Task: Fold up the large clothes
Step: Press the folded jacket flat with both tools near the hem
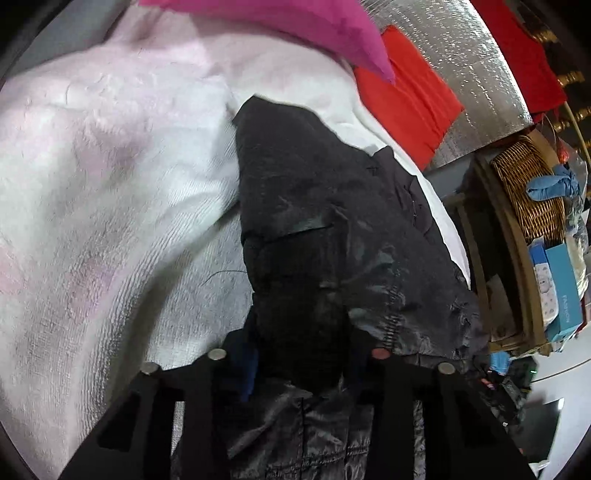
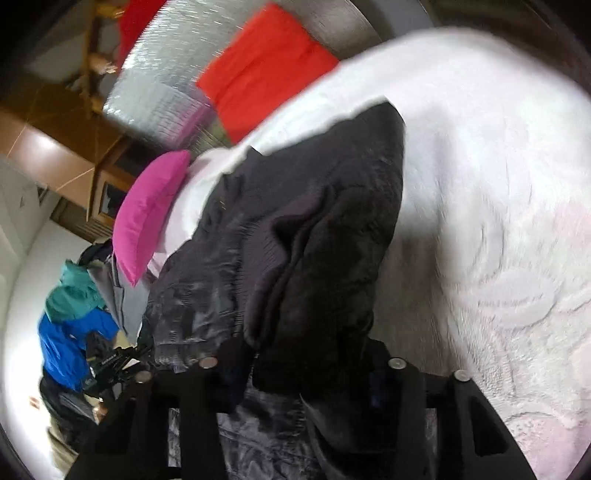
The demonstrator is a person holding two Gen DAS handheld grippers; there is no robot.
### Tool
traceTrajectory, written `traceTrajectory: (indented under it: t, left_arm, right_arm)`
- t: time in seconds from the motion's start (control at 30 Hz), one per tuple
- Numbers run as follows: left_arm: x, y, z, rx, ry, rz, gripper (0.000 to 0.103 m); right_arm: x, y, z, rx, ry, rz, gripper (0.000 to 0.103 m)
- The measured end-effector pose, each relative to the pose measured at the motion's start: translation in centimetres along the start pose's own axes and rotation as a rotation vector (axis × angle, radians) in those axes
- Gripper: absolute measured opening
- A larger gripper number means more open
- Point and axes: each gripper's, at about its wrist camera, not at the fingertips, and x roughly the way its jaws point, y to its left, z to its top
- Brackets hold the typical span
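A black padded jacket (image 1: 314,206) with a shiny shell and a fleecy lining lies over a white-pink blanket (image 1: 103,177). My left gripper (image 1: 301,354) is shut on a bunched black fold of the jacket, which fills the gap between its fingers. In the right wrist view the same jacket (image 2: 295,236) runs up from my right gripper (image 2: 306,369), which is shut on another dark fold of it. The fabric hides both sets of fingertips.
A magenta pillow (image 1: 295,26) (image 2: 147,214) and a red pillow (image 1: 406,88) (image 2: 258,70) lie at the head of the bed. A silver foil panel (image 1: 461,62) stands behind. A wicker basket (image 1: 528,184) and boxes sit on a shelf. A blue-teal jacket (image 2: 70,325) lies on the floor.
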Motion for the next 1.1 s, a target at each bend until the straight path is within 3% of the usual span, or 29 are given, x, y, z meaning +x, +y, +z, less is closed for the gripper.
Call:
traceTrajectory:
  t: [0.1,0.2,0.23,0.33,0.37,0.43,0.5,0.77,0.83,0.87,0.97,1.1]
  left_arm:
    - [-1.1,-1.3,-0.3,0.05,-0.044,0.011,0.034]
    - [-0.5,-1.3,0.0,0.046,-0.03,0.031,0.036]
    - [0.0,-1.1,0.1,0.036,-0.01,0.045,0.038]
    - [0.6,-0.8,0.0,0.04,0.022,0.109,0.057]
    - [0.4,-0.8,0.0,0.033,0.028,0.118,0.06]
    - [-0.2,-0.8,0.0,0.024,0.029,0.096,0.061]
    - [-0.9,-0.4,-0.1,0.009,0.021,0.084,0.066]
    - [-1.7,1.5,-1.1,-0.039,0.05,0.008,0.067]
    - [-0.8,0.4,-1.3,-0.015,0.045,0.031,0.066]
    - [-0.7,0.2,-1.4,0.0,0.036,0.044,0.066]
    - [-1.0,-0.5,-1.5,0.029,0.01,0.048,0.048]
    - [-1.7,-0.7,-1.4,0.053,-0.009,0.053,0.045]
  right_arm:
    - [-1.4,1.5,0.0,-0.035,-0.063,0.01,0.045]
    - [-1.5,1.1,-0.1,-0.024,-0.074,-0.007,0.045]
    - [-0.8,0.5,-0.2,-0.003,-0.046,-0.024,0.045]
    - [0.7,-1.5,-0.4,0.089,0.035,-0.055,0.062]
    - [0.4,-1.8,-0.4,0.112,0.04,-0.049,0.062]
    - [-0.6,-1.8,-0.3,0.128,0.029,-0.028,0.065]
    - [-1.6,-2.0,-0.3,0.124,0.004,-0.016,0.075]
    - [-1.7,-3.7,-0.4,0.183,-0.008,0.021,0.077]
    - [-0.6,-3.3,-0.4,0.161,0.001,0.015,0.077]
    - [0.1,-2.6,-0.5,0.115,0.002,-0.011,0.069]
    - [0.6,-0.2,-0.8,-0.018,-0.013,-0.104,0.046]
    - [-1.7,1.7,-0.8,-0.066,-0.106,-0.059,0.043]
